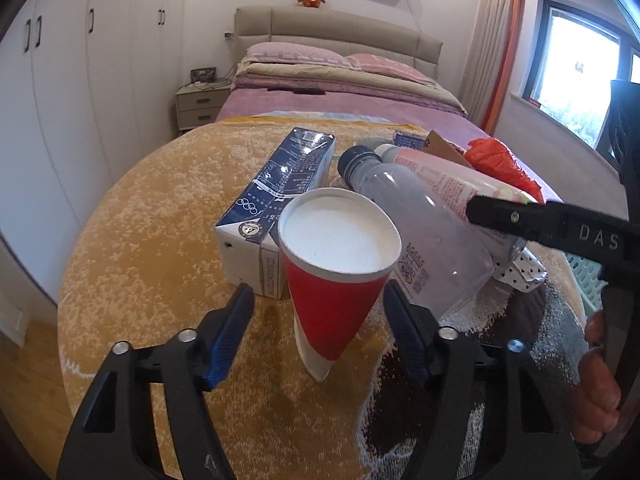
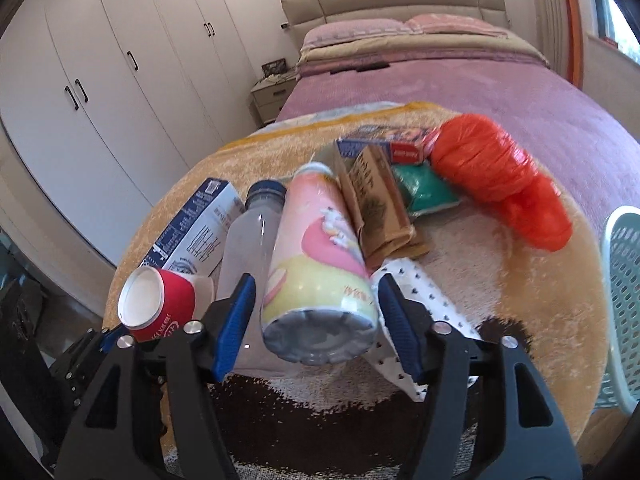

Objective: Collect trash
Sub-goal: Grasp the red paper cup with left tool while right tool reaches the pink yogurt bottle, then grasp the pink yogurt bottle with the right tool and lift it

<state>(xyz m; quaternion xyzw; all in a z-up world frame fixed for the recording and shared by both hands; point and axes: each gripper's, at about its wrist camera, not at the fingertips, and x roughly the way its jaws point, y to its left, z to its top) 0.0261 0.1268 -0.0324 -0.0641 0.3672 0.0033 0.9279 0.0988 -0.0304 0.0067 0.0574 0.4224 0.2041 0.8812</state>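
Note:
A red paper cup (image 1: 336, 280) lies tilted on the yellow rug (image 1: 152, 248), between the fingers of my open left gripper (image 1: 318, 300), which do not touch it. It also shows in the right wrist view (image 2: 156, 304). My open right gripper (image 2: 316, 304) straddles the base of a pink-and-yellow labelled bottle (image 2: 316, 264), which also shows in the left wrist view (image 1: 452, 176). Beside it lie a clear plastic bottle (image 2: 250, 248), a blue-and-white carton (image 1: 276, 204), a brown paper bag (image 2: 380, 208), a red plastic bag (image 2: 500, 176), a green packet (image 2: 424, 184) and a dotted white wrapper (image 2: 424, 308).
A pale green perforated basket (image 2: 624, 300) stands at the right edge of the rug. A bed with a pink cover (image 2: 460, 80) lies behind the trash. White wardrobes (image 2: 100, 80) line the left wall, with a bedside table (image 1: 200, 108) next to the bed.

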